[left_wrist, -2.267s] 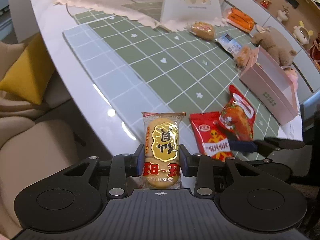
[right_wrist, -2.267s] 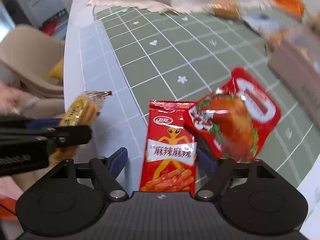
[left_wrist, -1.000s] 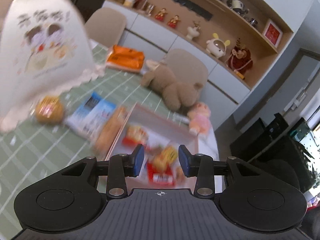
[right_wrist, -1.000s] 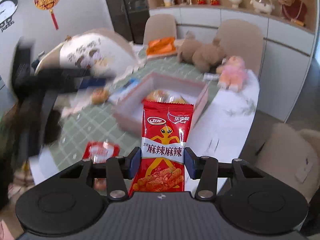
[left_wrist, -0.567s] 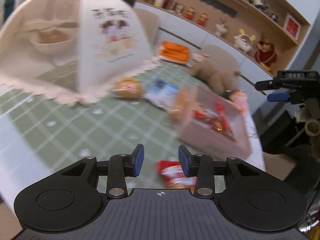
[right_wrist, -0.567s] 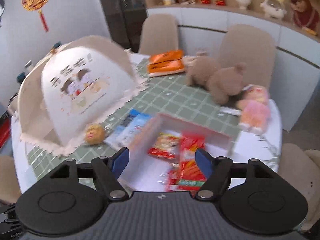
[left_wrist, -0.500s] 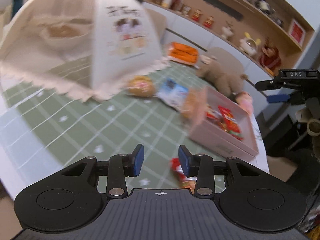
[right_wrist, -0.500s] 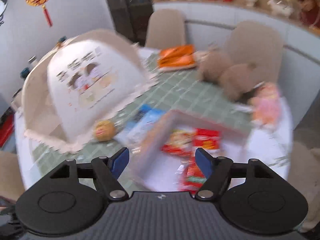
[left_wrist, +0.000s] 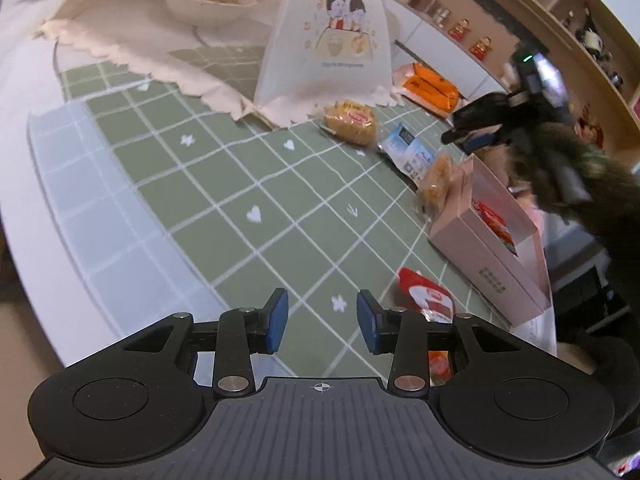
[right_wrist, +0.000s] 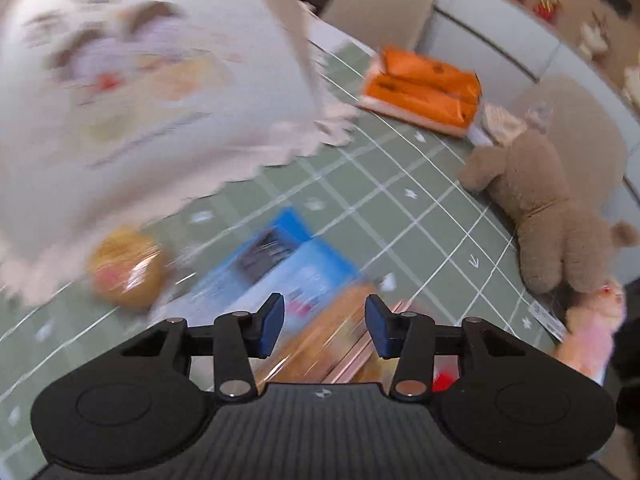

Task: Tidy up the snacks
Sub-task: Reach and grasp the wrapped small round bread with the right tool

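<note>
My left gripper (left_wrist: 322, 322) is open and empty, low over the green checked mat. A red chicken snack bag (left_wrist: 426, 296) lies on the mat just right of its right finger. The pink box (left_wrist: 490, 274) at the right holds red snack packets (left_wrist: 494, 224). An orange bun packet (left_wrist: 436, 178) leans against the box's far end. A blue packet (left_wrist: 408, 150) and a round bun (left_wrist: 352, 122) lie beyond. My right gripper (right_wrist: 324, 326) is open and empty above the orange bun packet (right_wrist: 328, 334) and the blue packet (right_wrist: 280, 260); it also shows in the left wrist view (left_wrist: 476, 132).
A white mesh food cover (left_wrist: 320, 36) stands over bowls at the back. An orange tissue pack (right_wrist: 424, 88), a brown plush bear (right_wrist: 540, 204) and a pink plush (right_wrist: 592, 332) lie on the far side. The table edge (left_wrist: 60, 216) curves at the left.
Both grippers dropped their snacks into the pink box and opened. The left one has swung back low toward the red chicken bag; the right one has moved over the blue and orange packets.
</note>
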Demonstrator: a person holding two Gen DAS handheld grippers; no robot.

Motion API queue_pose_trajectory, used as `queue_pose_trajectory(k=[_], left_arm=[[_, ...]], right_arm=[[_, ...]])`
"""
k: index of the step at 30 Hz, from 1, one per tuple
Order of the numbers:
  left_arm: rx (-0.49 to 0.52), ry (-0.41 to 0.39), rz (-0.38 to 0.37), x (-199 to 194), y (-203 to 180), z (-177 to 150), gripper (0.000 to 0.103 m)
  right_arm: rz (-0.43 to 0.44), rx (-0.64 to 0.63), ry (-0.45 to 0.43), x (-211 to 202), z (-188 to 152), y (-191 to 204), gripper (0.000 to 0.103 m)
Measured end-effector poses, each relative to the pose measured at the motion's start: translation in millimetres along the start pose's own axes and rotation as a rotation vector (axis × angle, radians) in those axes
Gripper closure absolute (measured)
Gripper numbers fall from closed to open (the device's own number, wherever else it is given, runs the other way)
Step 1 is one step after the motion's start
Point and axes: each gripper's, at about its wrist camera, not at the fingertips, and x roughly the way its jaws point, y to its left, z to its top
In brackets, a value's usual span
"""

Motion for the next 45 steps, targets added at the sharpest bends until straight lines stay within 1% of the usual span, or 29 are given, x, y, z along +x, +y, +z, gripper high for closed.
queue_pose_trajectory(k=[1, 2, 3, 4, 7, 10, 12, 14, 15, 17, 18, 19, 20, 21, 23, 24, 25, 27, 28, 31, 32, 35, 36, 37, 38, 39, 42, 44, 45], left_arm=[[-0.023, 0.007, -0.001, 0.6, 0.7, -5.1, 0.061], [-0.034, 0.019, 0.001, 2.4, 0.5, -9.7, 0.061], [-0.028, 0.029, 0.008, 4.6, -1.4, -12.8, 0.061], [-0.02, 0.032, 0.016, 7.6, -3.8, -15.1, 0.061], [-0.056, 0.027, 0.016, 13.7, -6.3, -18.1, 0.061], [-0.068, 0.009, 0.014, 17.2, -13.6, -13.9, 0.061], [-0.065, 0.001, 0.007, 19.7, -19.1, -8.5, 0.061], [-0.057, -0.002, 0.005, 22.0, -24.1, -3.8, 0.061], [-0.051, -0.003, 0.006, 23.0, -26.7, -1.9, 0.061], [-0.041, -0.006, 0.003, 23.3, -31.3, 1.0, 0.061], [-0.037, -0.008, 0.002, 22.5, -32.8, 1.8, 0.061], [-0.03, -0.01, 0.003, 21.1, -34.6, 1.9, 0.061], [-0.025, -0.01, 0.005, 20.0, -35.5, 1.9, 0.061], [-0.02, -0.008, 0.008, 19.2, -36.5, 1.1, 0.061], [-0.013, -0.006, 0.021, 16.8, -38.0, -1.1, 0.061], [-0.01, -0.006, 0.03, 14.5, -38.9, -3.0, 0.061], [-0.008, -0.008, 0.036, 10.9, -39.3, -5.3, 0.061], [-0.014, -0.016, 0.047, 2.1, -36.6, -10.8, 0.061], [-0.021, -0.02, 0.056, -0.9, -33.5, -13.2, 0.061], [-0.054, -0.028, 0.081, -11.2, -21.8, -20.4, 0.061], [-0.068, -0.031, 0.088, -14.5, -17.5, -23.2, 0.061], [-0.1, -0.039, 0.097, -20.9, -8.0, -28.8, 0.061], [-0.105, -0.041, 0.098, -22.3, -6.1, -29.8, 0.061], [-0.108, -0.042, 0.098, -23.4, -4.8, -29.8, 0.061], [-0.107, -0.042, 0.096, -24.6, -3.5, -29.7, 0.061], [-0.106, -0.04, 0.094, -24.8, -3.3, -29.3, 0.061], [-0.087, -0.021, 0.097, -20.7, -3.6, -23.2, 0.061], [-0.067, -0.015, 0.101, -17.8, -6.2, -18.8, 0.061], [-0.057, -0.014, 0.097, -17.6, -6.6, -15.7, 0.061]], right_arm=[[-0.023, 0.014, 0.005, 15.1, 5.5, -10.2, 0.063], [-0.055, 0.016, 0.006, 26.7, 9.2, -16.6, 0.072], [-0.077, 0.004, 0.005, 36.2, 11.8, -19.4, 0.076], [-0.078, -0.013, 0.004, 41.7, 12.6, -19.2, 0.076], [-0.048, -0.084, 0.028, 48.1, 11.4, -10.8, 0.083], [-0.008, -0.072, 0.054, 39.3, 6.6, -5.4, 0.084], [0.081, -0.052, 0.102, 28.9, -2.4, -0.6, 0.084], [0.184, -0.077, 0.146, 14.2, -17.5, 10.8, 0.084], [0.248, -0.09, 0.175, 7.4, -25.2, 17.2, 0.084], [0.425, -0.124, 0.247, -7.9, -40.0, 30.5, 0.084], [0.504, -0.144, 0.265, -17.4, -44.0, 35.8, 0.083], [0.534, -0.153, 0.247, -26.9, -43.1, 37.9, 0.081], [0.537, -0.15, 0.215, -32.9, -39.2, 37.3, 0.068], [0.506, -0.137, 0.164, -37.2, -31.9, 34.9, 0.039], [0.39, -0.054, 0.075, -32.7, -16.8, 27.0, 0.013], [0.325, 0.025, 0.054, -23.5, -9.1, 21.8, 0.013], [0.288, 0.081, 0.065, -12.5, -3.9, 18.6, 0.013], [0.246, 0.18, 0.11, 15.4, 6.1, 15.0, 0.015], [0.222, 0.204, 0.112, 24.9, 8.2, 16.8, 0.015], [0.133, 0.206, 0.081, 38.9, 9.5, 26.5, 0.015], [0.123, 0.21, 0.079, 44.1, 12.4, 30.6, 0.015], [0.068, 0.216, 0.103, 57.6, 16.7, 34.3, 0.012], [0.029, 0.21, 0.106, 59.6, 17.4, 37.2, 0.012], [0.019, 0.205, 0.106, 58.1, 16.9, 39.4, 0.013], [0.029, 0.2, 0.11, 55.1, 12.2, 40.2, 0.016], [0.049, 0.185, 0.117, 50.7, 9.3, 43.5, 0.024], [0.122, 0.061, 0.122, 28.8, -3.5, 67.3, 0.045], [0.223, 0.004, 0.156, 10.9, -19.2, 82.4, 0.046], [0.292, -0.012, 0.183, 3.2, -26.8, 87.4, 0.048]])
